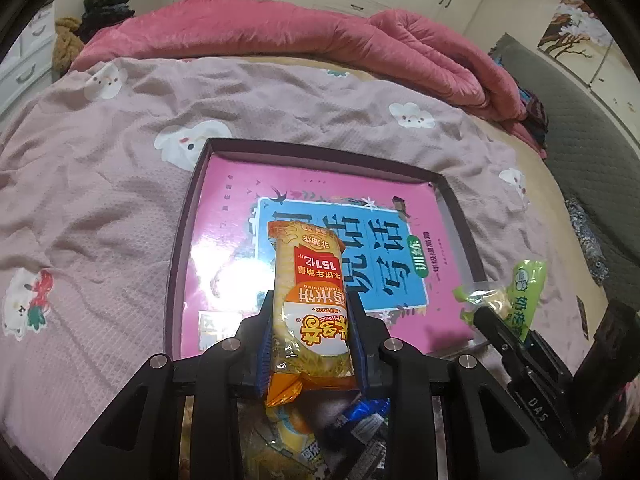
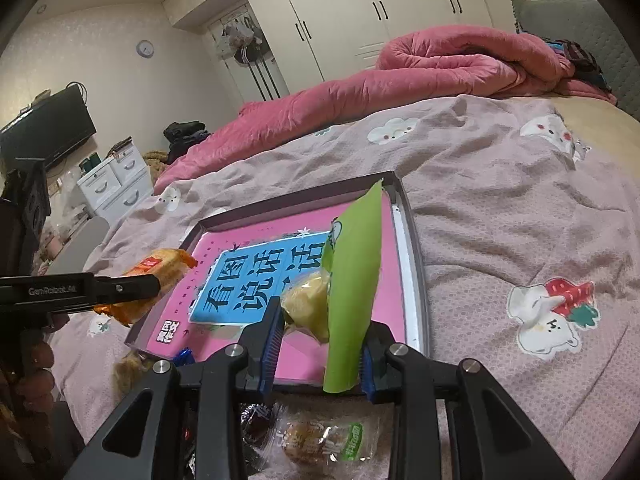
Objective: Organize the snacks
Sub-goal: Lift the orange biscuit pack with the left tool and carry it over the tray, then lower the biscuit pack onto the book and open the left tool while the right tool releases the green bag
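Note:
My left gripper point(image 1: 311, 320) is shut on an orange-yellow rice cracker packet point(image 1: 310, 292) and holds it above the near edge of a shallow dark-rimmed tray point(image 1: 182, 240) with a pink and blue book cover inside. My right gripper point(image 2: 320, 332) is shut on a green-wrapped yellow pastry packet point(image 2: 348, 280), held above the tray's near right part point(image 2: 412, 264). The right gripper with the green packet point(image 1: 524, 296) shows at the right in the left wrist view. The left gripper with the orange packet point(image 2: 160, 276) shows at the left in the right wrist view.
The tray lies on a bed with a pink cartoon-print sheet point(image 1: 100, 208). Loose snack packets lie below the grippers near the front edge point(image 1: 296, 440) point(image 2: 320, 440). A rolled pink quilt point(image 1: 280, 36) lies along the far side. White drawers point(image 2: 116, 184) stand beyond the bed.

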A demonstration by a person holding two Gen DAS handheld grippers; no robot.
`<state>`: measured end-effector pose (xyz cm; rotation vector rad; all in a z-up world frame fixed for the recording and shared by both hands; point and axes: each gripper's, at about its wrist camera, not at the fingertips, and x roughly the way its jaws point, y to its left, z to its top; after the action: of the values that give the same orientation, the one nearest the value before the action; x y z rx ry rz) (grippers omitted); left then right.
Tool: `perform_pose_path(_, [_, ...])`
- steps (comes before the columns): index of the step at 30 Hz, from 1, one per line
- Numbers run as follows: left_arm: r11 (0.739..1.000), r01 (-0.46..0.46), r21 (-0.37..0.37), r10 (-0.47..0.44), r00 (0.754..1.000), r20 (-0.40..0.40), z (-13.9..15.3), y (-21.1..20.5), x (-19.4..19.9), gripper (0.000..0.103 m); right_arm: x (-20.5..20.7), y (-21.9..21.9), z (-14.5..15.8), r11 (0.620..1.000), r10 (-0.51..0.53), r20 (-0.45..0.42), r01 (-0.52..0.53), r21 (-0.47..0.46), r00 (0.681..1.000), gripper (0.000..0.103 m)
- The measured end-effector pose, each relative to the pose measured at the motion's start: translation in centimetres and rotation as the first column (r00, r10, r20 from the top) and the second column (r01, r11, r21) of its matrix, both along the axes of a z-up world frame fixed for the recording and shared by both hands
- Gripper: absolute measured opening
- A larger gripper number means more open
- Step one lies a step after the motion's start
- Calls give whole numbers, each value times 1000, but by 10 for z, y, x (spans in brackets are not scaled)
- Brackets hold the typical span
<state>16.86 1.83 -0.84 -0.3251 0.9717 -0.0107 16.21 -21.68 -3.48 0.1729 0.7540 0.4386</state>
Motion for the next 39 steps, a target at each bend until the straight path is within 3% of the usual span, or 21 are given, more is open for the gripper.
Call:
perform_pose_path(22, [1000,5,22,-4,999,-54,-40,-4,9,33,6,10,-22,998,34,-79,-38,-56,996,34])
perform_pose_path(35, [1000,0,28,2,999,-52,-49,-8,18,33,2,8,-23,997,21,-62,-26,-67,998,35])
perform_pose_path(39, [999,3,40,-1,999,-42,-50,-11,18,33,-2,1,-20,998,0,-50,-3,-59,999,43])
